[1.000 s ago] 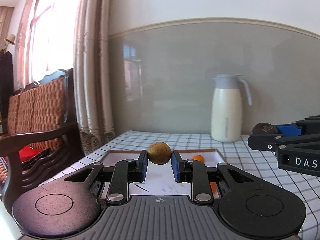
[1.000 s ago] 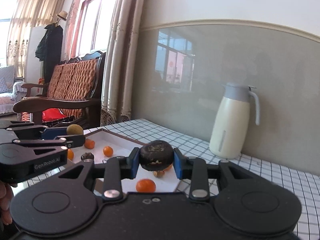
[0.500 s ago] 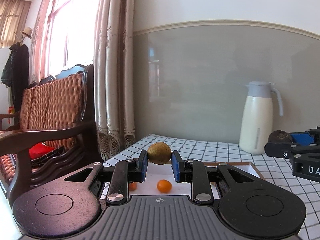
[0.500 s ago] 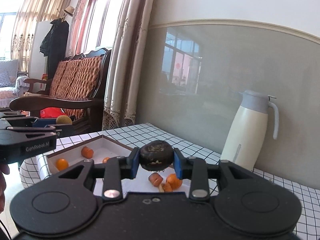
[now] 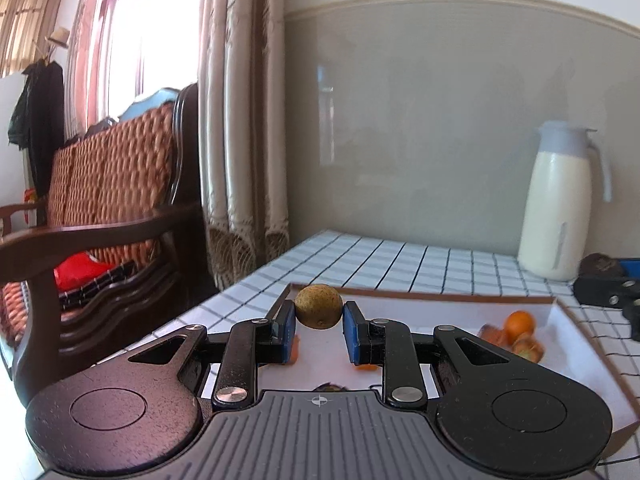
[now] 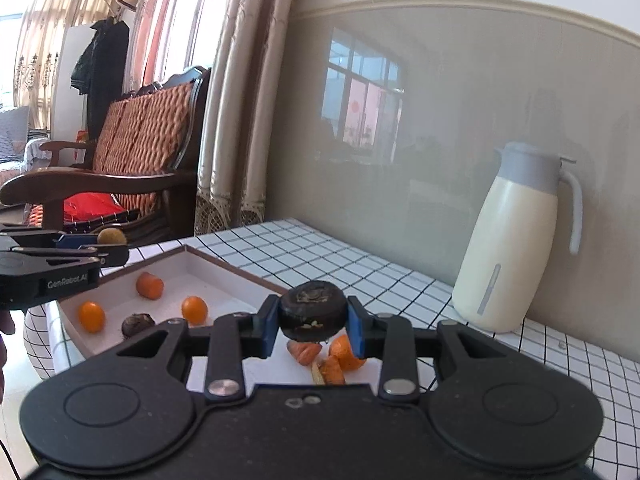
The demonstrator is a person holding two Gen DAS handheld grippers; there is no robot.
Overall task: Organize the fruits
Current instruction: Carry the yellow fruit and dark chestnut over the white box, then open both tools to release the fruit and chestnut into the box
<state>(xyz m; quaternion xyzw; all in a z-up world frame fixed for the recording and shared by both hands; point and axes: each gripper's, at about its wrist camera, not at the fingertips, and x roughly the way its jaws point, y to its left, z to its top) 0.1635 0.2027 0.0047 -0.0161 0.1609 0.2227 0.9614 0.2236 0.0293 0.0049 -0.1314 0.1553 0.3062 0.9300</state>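
Left gripper [image 5: 319,330]: matt black textured plastic, ribbed housing, bright metal rivets, smooth blue pads. Right gripper [image 6: 313,327]: same finish. Brown fruit [image 5: 319,306]: dull, finely rough skin. Dark fruit [image 6: 313,311]: matt, wrinkled, crusty. Oranges [image 6: 194,309]: smooth, faintly glossy peel. Tray [image 5: 420,295]: matt white inside, brown card-like rim. Tablecloth [image 6: 320,252]: white checked cloth. Jug [image 6: 516,240]: glossy cream body, matt grey lid. Bench [image 5: 120,216]: polished dark wood, woven cushions. Curtain [image 5: 240,120]: soft beige cloth.

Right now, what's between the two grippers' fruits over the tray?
In the right wrist view, three loose fruits lie in the tray between the brown fruit and dark fruit.
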